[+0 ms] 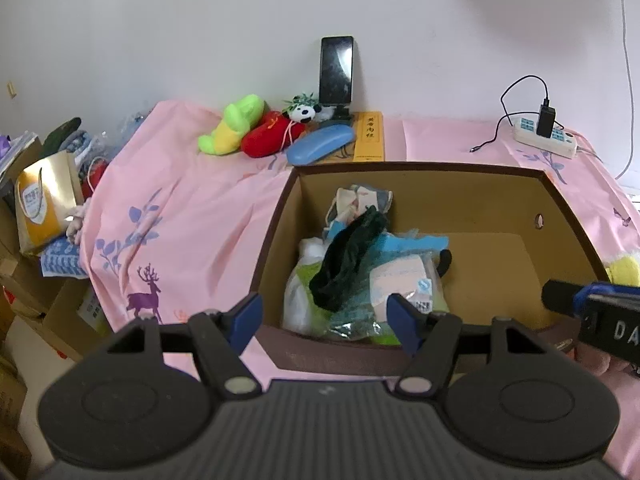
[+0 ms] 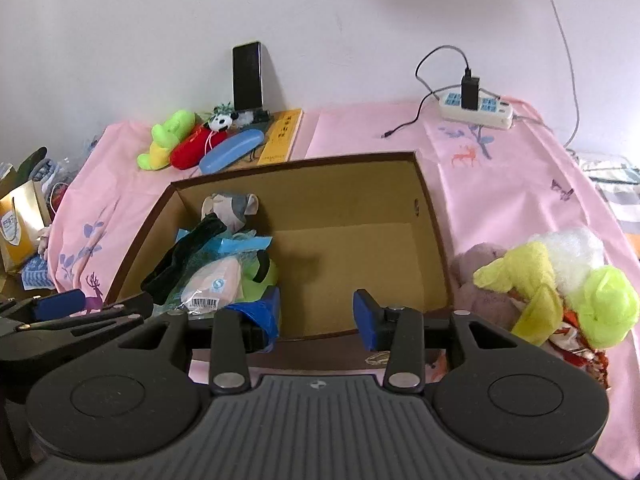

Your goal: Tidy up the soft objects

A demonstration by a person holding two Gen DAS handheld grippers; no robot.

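While the cardboard box [image 1: 472,196] sits on the pink cloth [image 1: 192,216], the soft items lie piled in its left half: a dark green cloth [image 1: 348,260] draped over a plastic-wrapped pink packet [image 2: 216,280], with a barcode label showing on the wrapper. The right half of the box floor is bare.

The left gripper [image 1: 326,320] hangs above the near left wall of the box. Its blue-padded fingers [image 1: 404,320] are spread wide, released, and nothing sits between them. The right gripper [image 2: 316,312] hangs above the near wall of the box, further right. Its fingers [image 2: 366,314] stand apart with nothing gripped between them. White letters "DA" are readable on the side of the right gripper in the left wrist view.

More plush toys [image 2: 560,280], yellow, white and mauve, lie heaped just beside the right wall of the box. Further back rest a green plush [image 1: 232,124], a red plush [image 1: 272,136], a small panda [image 1: 304,112] and a blue case [image 1: 320,144]. A yellow booklet [image 1: 370,136] carries writing too small to read. A phone [image 1: 336,70] stands upright at the wall, and a power strip [image 1: 548,138] lies well apart to the right.
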